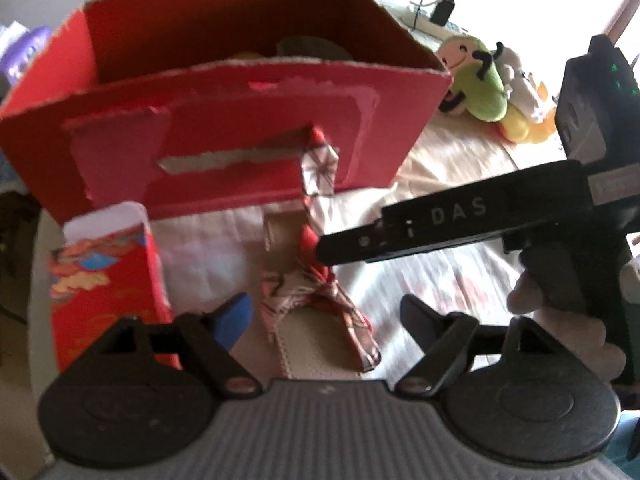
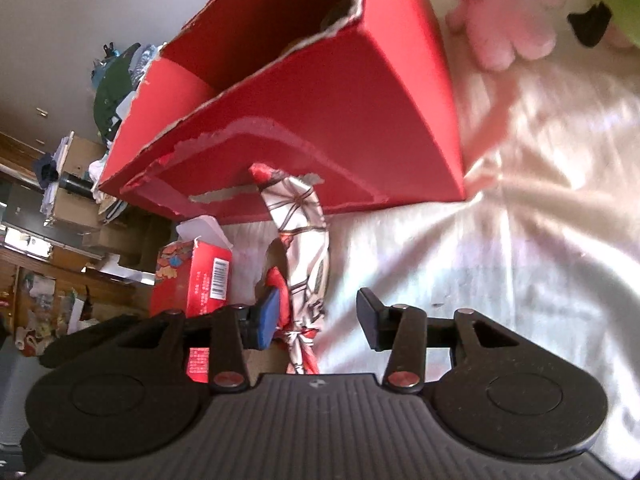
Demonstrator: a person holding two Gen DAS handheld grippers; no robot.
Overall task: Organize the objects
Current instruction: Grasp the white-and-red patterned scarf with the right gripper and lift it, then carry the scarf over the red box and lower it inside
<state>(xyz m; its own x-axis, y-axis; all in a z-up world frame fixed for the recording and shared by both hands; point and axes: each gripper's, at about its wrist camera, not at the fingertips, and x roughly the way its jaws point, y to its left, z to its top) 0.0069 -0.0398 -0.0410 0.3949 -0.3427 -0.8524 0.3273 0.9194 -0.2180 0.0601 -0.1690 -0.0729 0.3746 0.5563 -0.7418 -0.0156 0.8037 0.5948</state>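
A torn red cardboard box point(image 1: 240, 92) point(image 2: 320, 112) stands open-topped on the bed. A red-and-white patterned scarf point(image 1: 320, 160) point(image 2: 304, 216) hangs from the slot in its front wall down to a knot point(image 1: 320, 300) on a beige stitched strap point(image 1: 316, 344). My left gripper point(image 1: 326, 316) is open, its fingers on either side of the knot and clear of it. My right gripper point(image 2: 320, 318) is open over the scarf's lower end; the blue left pad point(image 2: 268, 316) lies against the cloth, the right pad stands apart. In the left wrist view the right gripper point(image 1: 332, 246) reaches in from the right.
A small red printed carton point(image 1: 104, 288) point(image 2: 192, 276) stands left of the scarf. Plush toys lie behind on the right: green point(image 1: 476, 80) and pink point(image 2: 504, 12). Pale bedding point(image 2: 500, 220) spreads to the right. Cluttered shelves point(image 2: 48, 220) lie beyond the bed's left edge.
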